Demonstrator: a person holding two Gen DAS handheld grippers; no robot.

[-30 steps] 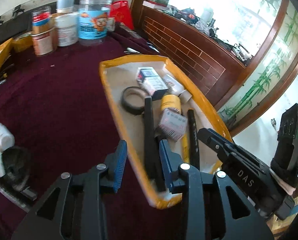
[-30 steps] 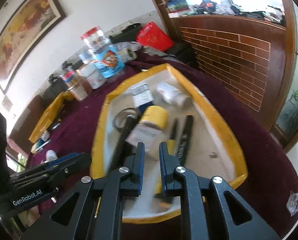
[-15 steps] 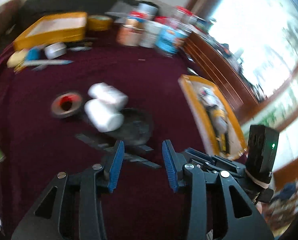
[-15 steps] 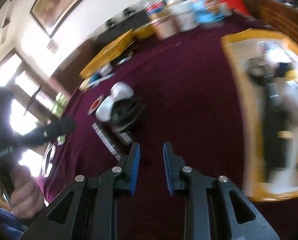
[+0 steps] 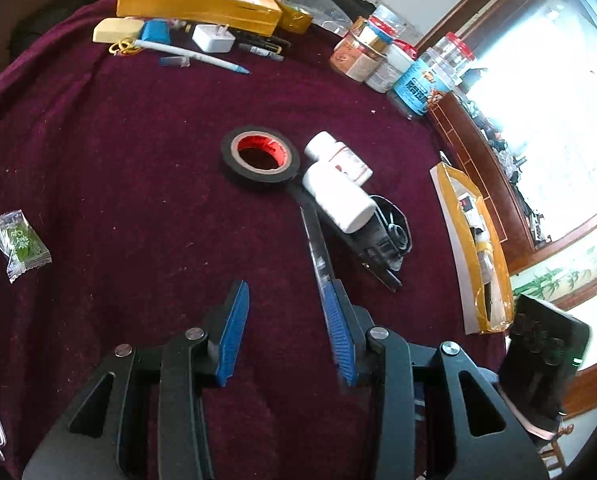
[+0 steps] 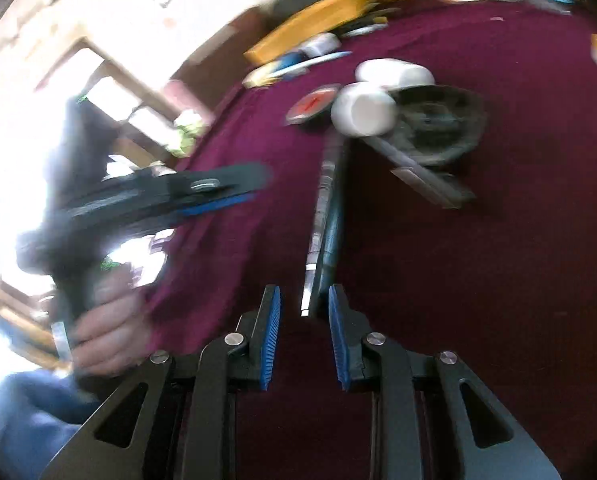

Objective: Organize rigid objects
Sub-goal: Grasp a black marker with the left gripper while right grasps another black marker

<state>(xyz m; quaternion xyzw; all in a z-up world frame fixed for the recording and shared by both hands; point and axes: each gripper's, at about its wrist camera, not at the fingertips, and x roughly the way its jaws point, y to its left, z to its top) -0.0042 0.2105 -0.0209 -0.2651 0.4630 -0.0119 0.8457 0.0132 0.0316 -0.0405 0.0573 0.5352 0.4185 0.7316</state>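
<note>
On the maroon cloth lie a black tape roll with a red core point(image 5: 260, 155), two white bottles point(image 5: 336, 188), a dark round object point(image 5: 390, 232) under them and a long flat dark strip point(image 5: 316, 246). My left gripper point(image 5: 284, 300) is open and empty, just short of the strip's near end. My right gripper point(image 6: 303, 320) is open, with the strip's near end point(image 6: 322, 248) between its fingertips; the view is blurred. The bottles point(image 6: 368, 104) lie beyond. A yellow tray point(image 5: 474, 248) holding sorted items stands at the right.
A second yellow tray point(image 5: 196, 0) stands at the back with a white charger point(image 5: 213, 38), pen point(image 5: 190, 55) and eraser near it. Jars point(image 5: 394, 68) line the back right. A green candy packet point(image 5: 17, 242) lies at the left. The left gripper point(image 6: 202, 194) shows in the right wrist view.
Both grippers have swung left from the right yellow tray to the loose pile in the middle of the cloth. The right gripper's fingers have opened wider and now flank the strip's end.
</note>
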